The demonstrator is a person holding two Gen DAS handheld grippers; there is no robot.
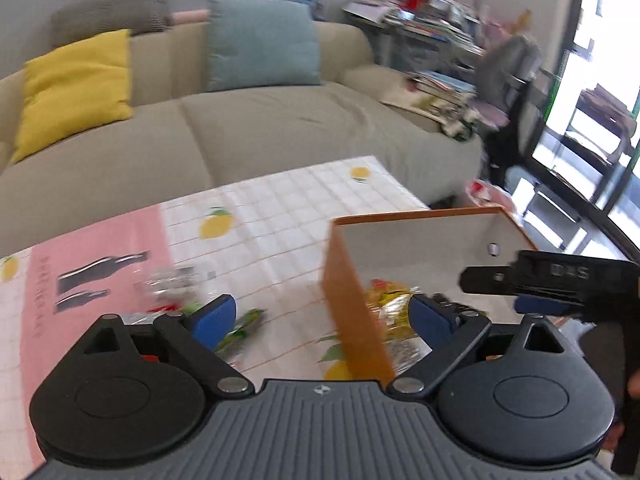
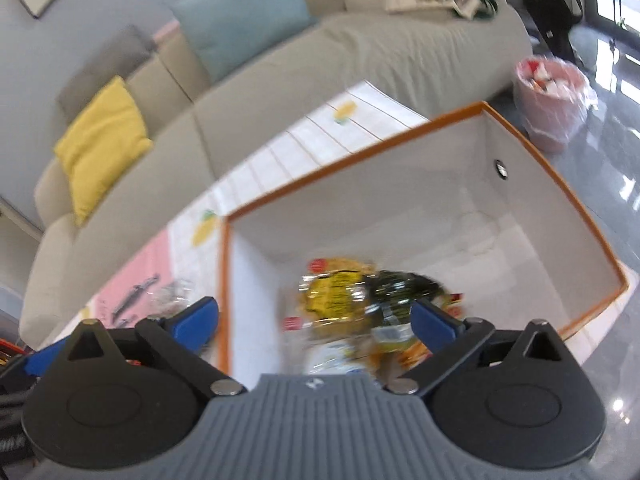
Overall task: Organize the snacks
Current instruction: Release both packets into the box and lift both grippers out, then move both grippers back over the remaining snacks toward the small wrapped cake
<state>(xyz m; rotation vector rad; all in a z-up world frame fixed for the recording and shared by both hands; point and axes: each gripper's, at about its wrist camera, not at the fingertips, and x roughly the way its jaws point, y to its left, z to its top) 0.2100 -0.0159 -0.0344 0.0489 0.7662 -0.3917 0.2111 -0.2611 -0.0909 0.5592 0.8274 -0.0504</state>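
Your right tongs (image 2: pixel 314 320) stand wide and empty above the crinkly yellow and dark foil snack packets (image 2: pixel 352 300) lying inside the orange-rimmed white box (image 2: pixel 520 208). Your left tongs (image 1: pixel 320 316) gape too, holding nothing. Light, slippery, crushable: pinch a sealed edge. On the checked lemon-print desk (image 1: pixel 280 216) beyond lie, blurred, probably clear-wrapped green snacks (image 1: pixel 240 328).
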